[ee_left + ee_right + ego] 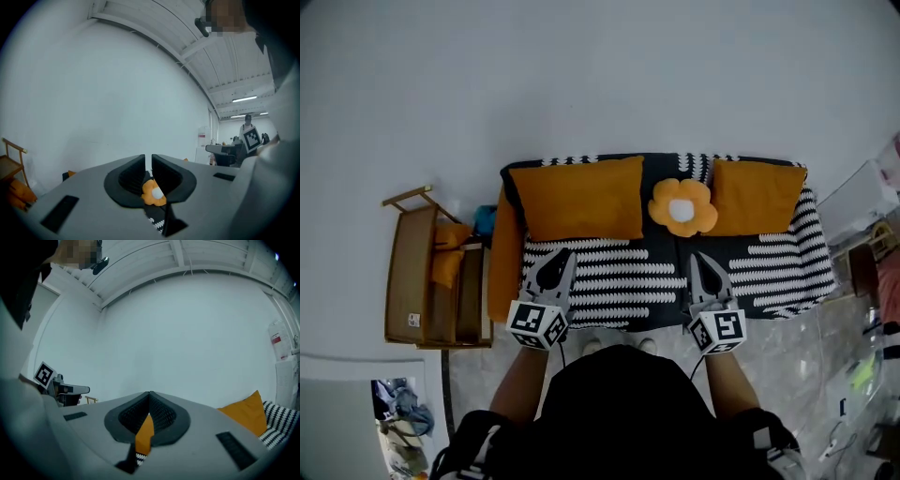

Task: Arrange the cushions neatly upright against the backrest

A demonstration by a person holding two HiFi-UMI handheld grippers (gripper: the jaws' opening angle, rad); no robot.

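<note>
The job looks all but finished to me. On the sofa [623, 281] a wide orange cushion [577, 197], a flower-shaped cushion [682, 207] and a smaller orange cushion [757, 195] all stand against the backrest [675, 161]. The left tongs [563, 255] and right tongs [700, 260] hover over the front of the seat, both empty. The right pair is clenched tight and the left is drawn in to a thin slit. An orange pad [503, 255] stands along the sofa's left end; I cannot tell whether it is a loose cushion. If anything remains, I would say it is nudging the flower level with its neighbours. The black-and-white striped cover lies smooth. A wooden rack [417, 277] stands just beside the sofa on a glossy pale floor [478, 375], and the wall behind is plain.
</note>
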